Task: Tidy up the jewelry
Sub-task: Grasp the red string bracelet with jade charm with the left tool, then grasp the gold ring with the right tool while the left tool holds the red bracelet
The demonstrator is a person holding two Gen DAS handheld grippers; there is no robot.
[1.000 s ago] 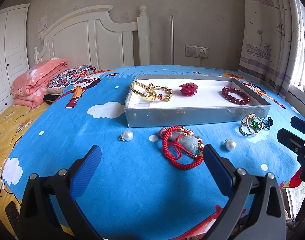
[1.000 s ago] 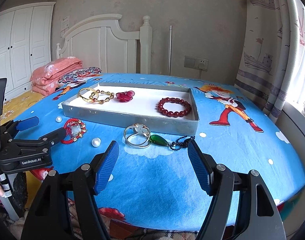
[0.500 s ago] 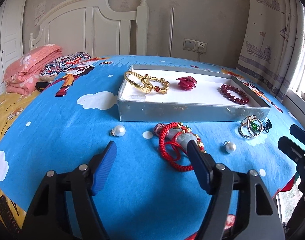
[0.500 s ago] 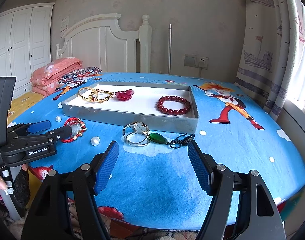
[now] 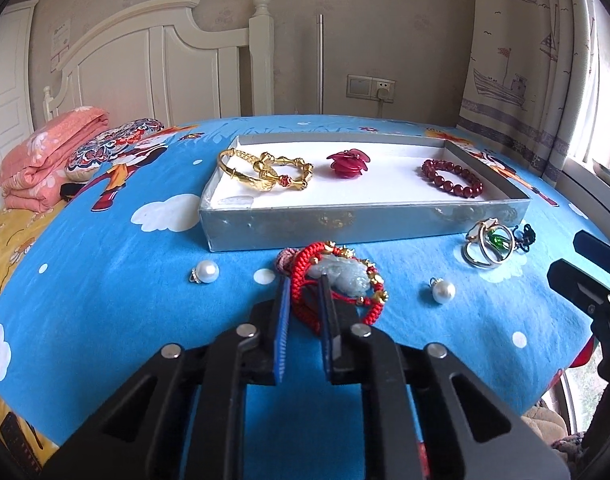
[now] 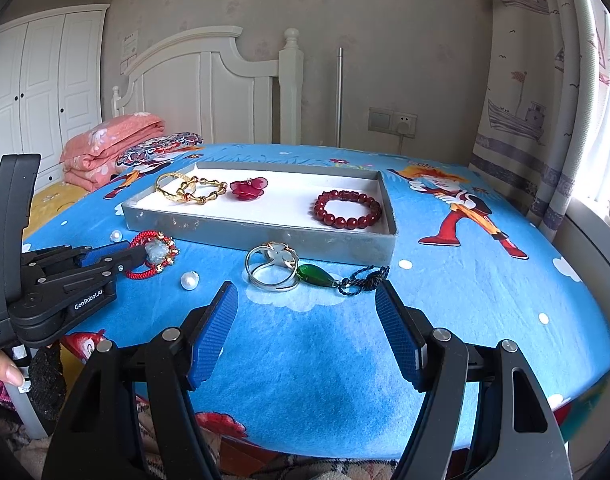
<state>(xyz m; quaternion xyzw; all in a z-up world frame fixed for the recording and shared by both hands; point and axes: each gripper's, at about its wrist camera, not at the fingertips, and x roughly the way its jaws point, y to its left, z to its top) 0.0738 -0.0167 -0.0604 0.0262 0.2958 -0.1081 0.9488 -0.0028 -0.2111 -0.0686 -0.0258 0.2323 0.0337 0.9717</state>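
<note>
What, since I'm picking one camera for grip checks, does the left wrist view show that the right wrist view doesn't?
Only the left wrist view: strands of the red braided cord bracelet with a pale jade charm pinched between the shut pads of the left gripper. Only the right wrist view: the open pads of the right gripper head-on, nothing between them, and a person's fingertip. Both: the shallow silver tray holding gold bangles, plus the silver ring and white pearls on the blue sheet.
</note>
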